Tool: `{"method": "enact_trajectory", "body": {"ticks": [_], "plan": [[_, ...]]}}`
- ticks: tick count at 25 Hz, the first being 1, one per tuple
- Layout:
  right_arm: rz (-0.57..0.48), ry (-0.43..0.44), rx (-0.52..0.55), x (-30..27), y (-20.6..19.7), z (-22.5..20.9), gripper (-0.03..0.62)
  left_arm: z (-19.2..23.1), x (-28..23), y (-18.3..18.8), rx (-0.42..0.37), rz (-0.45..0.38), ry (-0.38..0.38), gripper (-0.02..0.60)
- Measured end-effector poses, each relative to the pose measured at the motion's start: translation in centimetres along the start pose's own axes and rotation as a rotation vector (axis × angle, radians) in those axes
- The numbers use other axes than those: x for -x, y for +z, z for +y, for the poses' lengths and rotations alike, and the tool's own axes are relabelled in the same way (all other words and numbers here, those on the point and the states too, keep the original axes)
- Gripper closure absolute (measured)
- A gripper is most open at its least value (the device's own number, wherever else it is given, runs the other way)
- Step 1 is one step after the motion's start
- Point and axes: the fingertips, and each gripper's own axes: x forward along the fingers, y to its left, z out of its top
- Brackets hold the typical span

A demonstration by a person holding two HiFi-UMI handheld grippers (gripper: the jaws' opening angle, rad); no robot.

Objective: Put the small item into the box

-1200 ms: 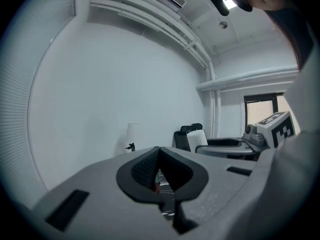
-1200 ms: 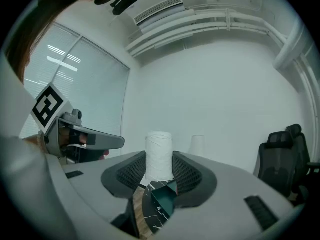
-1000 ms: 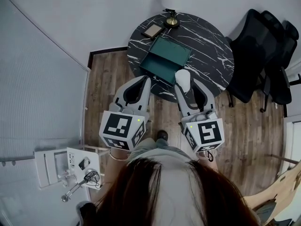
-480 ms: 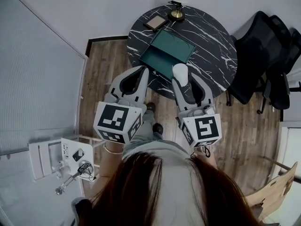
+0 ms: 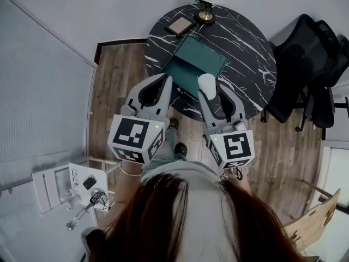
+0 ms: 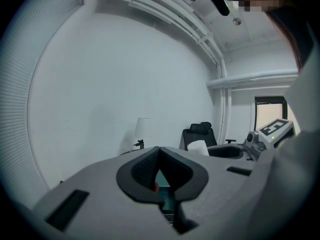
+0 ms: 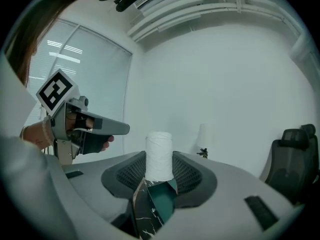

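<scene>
An open green box (image 5: 192,65) lies on the round black marble table (image 5: 245,48), with its lid tilted up at the far side. My right gripper (image 5: 210,89) is shut on an upright white roll (image 5: 208,84), which hangs over the table's near edge just right of the box. In the right gripper view the roll (image 7: 159,155) stands between the ribbed pads, with the box (image 7: 162,200) showing below it. My left gripper (image 5: 165,82) sits left of the box at the table's edge; its tips meet and nothing is between them. The box (image 6: 164,182) shows through its gap.
A small picture frame (image 5: 181,26) and a brass lamp base (image 5: 205,15) stand at the table's far side. Black office chairs (image 5: 305,64) crowd the right. A white stand (image 5: 60,184) with small items is at the lower left and a wooden chair (image 5: 319,222) at the lower right.
Both grippers have moved forward toward the table. The roll, earlier short of the table's edge, now hangs over it beside the box.
</scene>
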Motion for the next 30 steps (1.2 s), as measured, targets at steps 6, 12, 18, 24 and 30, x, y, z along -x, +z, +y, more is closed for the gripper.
{"method": "enact_trajectory", "body": {"ticks": [6, 12, 18, 24, 30], "plan": [[0.038, 0.006, 0.007, -2.7, -0.9, -0.4, 0.413, 2.7, -1.7, 0.0, 0.013, 0.007, 0.011, 0.574], [0.094, 0.002, 0.023, -5.1, -2.7, -0.7, 0.413, 5.1, -3.3, -0.5, 0.029, 0.019, 0.008, 0.574], [0.164, 0.005, 0.061, -7.0, -5.1, -1.0, 0.413, 7.1, -5.0, -1.5, 0.054, 0.043, 0.002, 0.574], [0.237, 0.015, 0.102, -9.3, -7.9, -1.4, 0.413, 8.8, -6.6, -2.5, 0.078, 0.067, -0.004, 0.574], [0.288, 0.041, 0.121, -11.6, -10.0, -1.6, 0.413, 10.3, -8.1, -3.0, 0.092, 0.084, -0.005, 0.574]]}}
